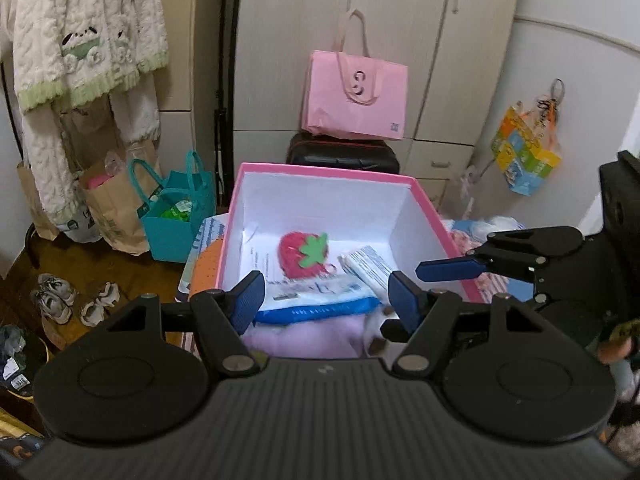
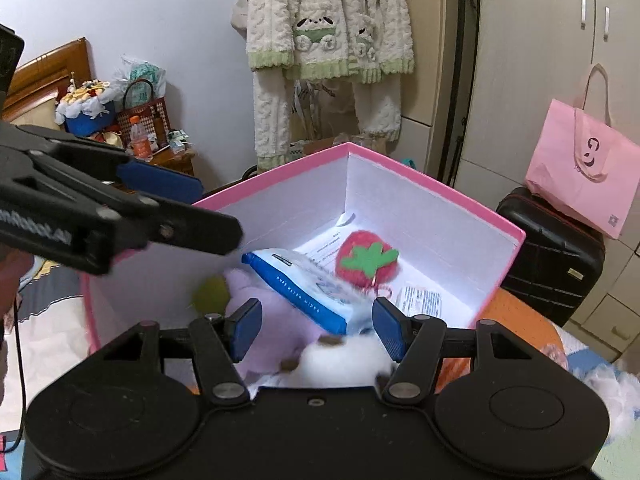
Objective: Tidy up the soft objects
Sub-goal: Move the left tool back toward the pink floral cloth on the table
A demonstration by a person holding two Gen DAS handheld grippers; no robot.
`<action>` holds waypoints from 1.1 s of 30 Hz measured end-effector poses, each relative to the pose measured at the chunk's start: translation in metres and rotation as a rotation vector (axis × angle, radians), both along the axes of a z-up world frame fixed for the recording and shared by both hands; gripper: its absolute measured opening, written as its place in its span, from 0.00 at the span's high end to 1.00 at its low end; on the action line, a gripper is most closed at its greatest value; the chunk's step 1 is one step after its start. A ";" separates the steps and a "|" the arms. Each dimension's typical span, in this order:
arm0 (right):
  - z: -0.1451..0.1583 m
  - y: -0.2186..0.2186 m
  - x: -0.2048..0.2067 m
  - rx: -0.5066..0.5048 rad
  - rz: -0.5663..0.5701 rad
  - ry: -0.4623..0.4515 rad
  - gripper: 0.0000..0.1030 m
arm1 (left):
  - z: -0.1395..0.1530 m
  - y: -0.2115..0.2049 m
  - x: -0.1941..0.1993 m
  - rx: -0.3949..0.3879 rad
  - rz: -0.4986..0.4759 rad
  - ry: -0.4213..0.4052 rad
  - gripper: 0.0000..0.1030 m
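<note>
Both grippers over the box (image 2: 436, 216): your right gripper (image 2: 316, 330) is empty, jaws apart, directly above the plush (image 2: 272, 320) in the near corner; your left gripper (image 1: 326, 300) is likewise empty and parted, slightly farther off.

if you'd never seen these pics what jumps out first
The pink box with white walls fills the middle of both views, with a red strawberry plush on its floor. Nearer the cameras, a blue wipes pack lies on a lilac plush. Both tools, left and right, hover open over that near end.
</note>
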State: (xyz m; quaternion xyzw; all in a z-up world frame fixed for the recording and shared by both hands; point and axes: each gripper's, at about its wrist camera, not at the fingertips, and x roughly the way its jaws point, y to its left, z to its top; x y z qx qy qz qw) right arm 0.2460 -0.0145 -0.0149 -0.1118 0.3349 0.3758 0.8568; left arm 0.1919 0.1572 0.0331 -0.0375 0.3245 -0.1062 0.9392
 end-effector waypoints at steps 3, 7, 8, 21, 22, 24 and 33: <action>0.005 -0.009 -0.013 0.013 0.004 0.001 0.35 | 0.009 -0.006 -0.016 0.023 -0.021 -0.018 0.35; 0.017 -0.019 -0.033 0.012 0.009 -0.027 0.35 | 0.022 -0.016 -0.039 0.035 -0.066 -0.040 0.35; 0.020 -0.022 -0.038 0.012 0.007 -0.031 0.35 | 0.024 -0.018 -0.044 0.032 -0.082 -0.044 0.35; 0.049 -0.062 -0.098 0.006 -0.007 -0.067 0.35 | 0.039 -0.059 -0.110 0.040 -0.254 -0.059 0.35; 0.050 -0.066 -0.103 0.008 -0.008 -0.074 0.35 | 0.041 -0.063 -0.114 0.047 -0.263 -0.065 0.35; 0.054 -0.076 -0.113 0.012 -0.010 -0.097 0.35 | 0.043 -0.071 -0.122 0.062 -0.281 -0.075 0.35; 0.066 -0.136 -0.146 0.033 -0.100 -0.160 0.34 | 0.047 -0.114 -0.142 0.106 -0.353 -0.090 0.34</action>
